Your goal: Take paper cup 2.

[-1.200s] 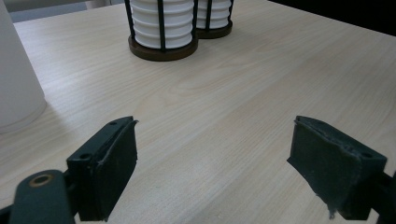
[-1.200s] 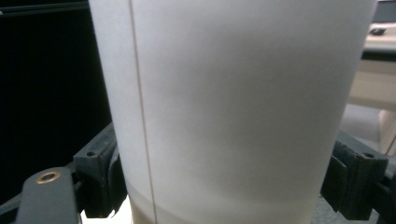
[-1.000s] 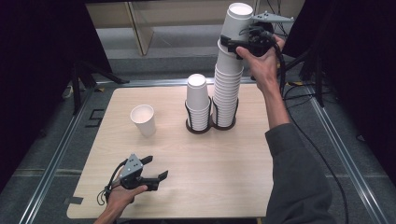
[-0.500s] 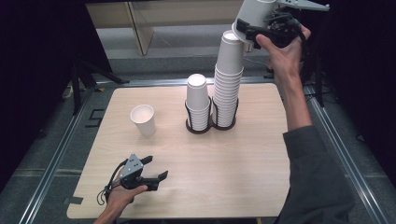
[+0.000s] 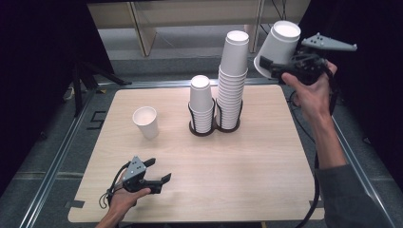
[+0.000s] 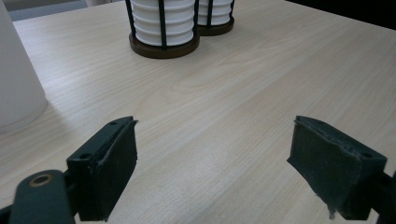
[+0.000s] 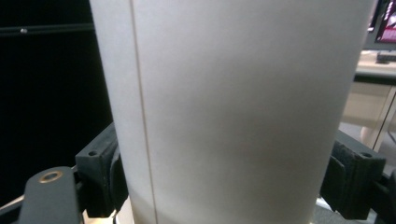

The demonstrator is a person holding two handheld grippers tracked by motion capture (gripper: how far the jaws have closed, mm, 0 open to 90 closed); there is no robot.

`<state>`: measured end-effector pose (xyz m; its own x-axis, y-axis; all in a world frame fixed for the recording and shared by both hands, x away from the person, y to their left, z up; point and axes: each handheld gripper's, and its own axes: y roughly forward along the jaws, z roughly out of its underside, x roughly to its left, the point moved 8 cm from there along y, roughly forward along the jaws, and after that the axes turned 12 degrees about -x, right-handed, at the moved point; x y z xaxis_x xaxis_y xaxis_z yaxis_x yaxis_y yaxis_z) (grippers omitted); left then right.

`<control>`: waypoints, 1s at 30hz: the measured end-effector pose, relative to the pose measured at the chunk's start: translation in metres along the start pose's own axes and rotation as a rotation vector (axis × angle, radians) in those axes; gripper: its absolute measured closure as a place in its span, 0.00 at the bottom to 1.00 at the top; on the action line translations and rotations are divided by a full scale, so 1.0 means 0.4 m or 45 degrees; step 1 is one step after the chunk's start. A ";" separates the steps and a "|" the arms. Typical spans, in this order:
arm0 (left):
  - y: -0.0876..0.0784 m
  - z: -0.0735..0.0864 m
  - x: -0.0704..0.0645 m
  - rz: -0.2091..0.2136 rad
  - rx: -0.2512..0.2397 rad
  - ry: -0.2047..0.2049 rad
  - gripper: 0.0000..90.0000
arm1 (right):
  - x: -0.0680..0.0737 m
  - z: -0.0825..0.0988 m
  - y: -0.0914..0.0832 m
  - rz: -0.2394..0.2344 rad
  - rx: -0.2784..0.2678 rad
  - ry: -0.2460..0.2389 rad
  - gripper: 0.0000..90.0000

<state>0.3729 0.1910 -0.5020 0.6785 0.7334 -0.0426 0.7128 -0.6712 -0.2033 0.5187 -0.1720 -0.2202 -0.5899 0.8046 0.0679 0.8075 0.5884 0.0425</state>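
My right gripper [image 5: 273, 64] is held high at the right of the tall stack, shut on a white paper cup [image 5: 278, 47] that tilts bottom-up; the cup's wall [image 7: 233, 112] sits between both jaws in the right gripper view. A tall stack of upside-down white cups [image 5: 233, 80] and a shorter stack [image 5: 201, 102] stand in a black double wire holder [image 5: 215, 127] at the table's middle back. A single cup [image 5: 146, 122] stands upright on the left. My left gripper [image 5: 159, 171] rests open near the front edge, nothing between its jaws [image 6: 215, 163].
The wooden table [image 5: 256, 161] is ringed by a metal frame rail [image 5: 52, 166]. The lone cup's side [image 6: 16, 88] stands close on the left of the left gripper. A cable [image 5: 316, 190] hangs along the right forearm. Dark stands are beyond the back left corner.
The right gripper with its cup has come down and to the right, away from the top of the tall stack. The left gripper has stayed put.
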 end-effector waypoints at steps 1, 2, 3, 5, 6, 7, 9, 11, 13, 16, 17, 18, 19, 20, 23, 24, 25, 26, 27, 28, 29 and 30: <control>0.001 -0.001 -0.001 0.000 -0.008 -0.008 0.16 | 0.001 0.013 -0.005 -0.010 -0.002 -0.007 0.20; 0.001 -0.001 -0.001 -0.001 -0.009 -0.007 0.16 | 0.007 0.034 -0.013 -0.016 -0.002 0.003 0.20; 0.002 -0.001 -0.001 -0.003 -0.010 -0.006 0.16 | 0.014 0.049 -0.019 -0.028 0.010 0.021 0.20; 0.002 -0.001 0.000 -0.005 -0.009 -0.005 0.16 | 0.030 0.084 -0.029 -0.053 0.014 0.018 0.20; 0.002 -0.001 0.002 -0.011 0.000 0.008 0.16 | 0.040 0.100 -0.032 -0.057 0.029 0.039 0.19; 0.003 -0.001 0.001 -0.009 0.000 0.002 0.16 | 0.055 0.125 -0.036 -0.071 0.039 0.040 0.20; 0.007 -0.002 -0.001 -0.013 -0.013 -0.005 0.16 | 0.071 0.156 -0.038 -0.096 0.039 0.000 0.19; 0.009 -0.003 -0.003 -0.011 -0.020 -0.007 0.16 | 0.100 0.198 -0.041 -0.131 0.053 0.020 0.20; 0.012 -0.005 -0.003 -0.006 -0.028 -0.004 0.16 | 0.124 0.229 -0.038 -0.172 0.049 0.042 0.19; 0.016 -0.010 -0.004 -0.009 -0.047 -0.011 0.16 | 0.152 0.272 -0.033 -0.201 0.056 0.049 0.19; 0.018 -0.012 -0.004 -0.010 -0.051 -0.006 0.16 | 0.160 0.285 -0.033 -0.214 0.073 0.059 0.19; 0.019 -0.013 -0.003 -0.011 -0.049 -0.001 0.16 | 0.170 0.303 -0.026 -0.228 0.070 0.056 0.19; 0.021 -0.014 -0.003 -0.009 -0.054 0.001 0.16 | 0.183 0.316 -0.025 -0.246 0.089 0.099 0.19; 0.023 -0.015 -0.003 -0.006 -0.057 0.006 0.16 | 0.192 0.334 -0.021 -0.253 0.102 0.098 0.19; 0.025 -0.018 0.001 -0.009 -0.056 0.025 0.16 | 0.216 0.369 -0.008 -0.276 0.104 0.109 0.19; 0.027 -0.020 0.004 -0.012 -0.065 0.038 0.16 | 0.218 0.377 -0.006 -0.278 0.105 0.095 0.19; 0.029 -0.020 0.004 -0.013 -0.072 0.035 0.16 | 0.228 0.389 -0.001 -0.300 0.105 0.108 0.19; 0.030 -0.020 0.005 -0.011 -0.077 0.035 0.16 | 0.235 0.399 0.001 -0.296 0.116 0.109 0.19; 0.032 -0.021 0.003 -0.002 -0.093 0.021 0.16 | 0.240 0.405 0.005 -0.303 0.108 0.104 0.19; 0.030 -0.020 0.004 -0.007 -0.083 0.034 0.16 | 0.248 0.415 0.006 -0.312 0.131 0.108 0.19; 0.028 -0.021 0.004 -0.006 -0.078 0.047 0.16 | 0.256 0.423 0.011 -0.329 0.132 0.095 0.19; 0.028 -0.022 0.003 -0.006 -0.081 0.048 0.16 | 0.264 0.429 0.012 -0.330 0.134 0.106 0.19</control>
<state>0.3834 0.1835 -0.4957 0.6802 0.7330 -0.0048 0.7253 -0.6739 -0.1406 0.4595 -0.0705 -0.3838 -0.7706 0.6194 0.1499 0.6220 0.7822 -0.0345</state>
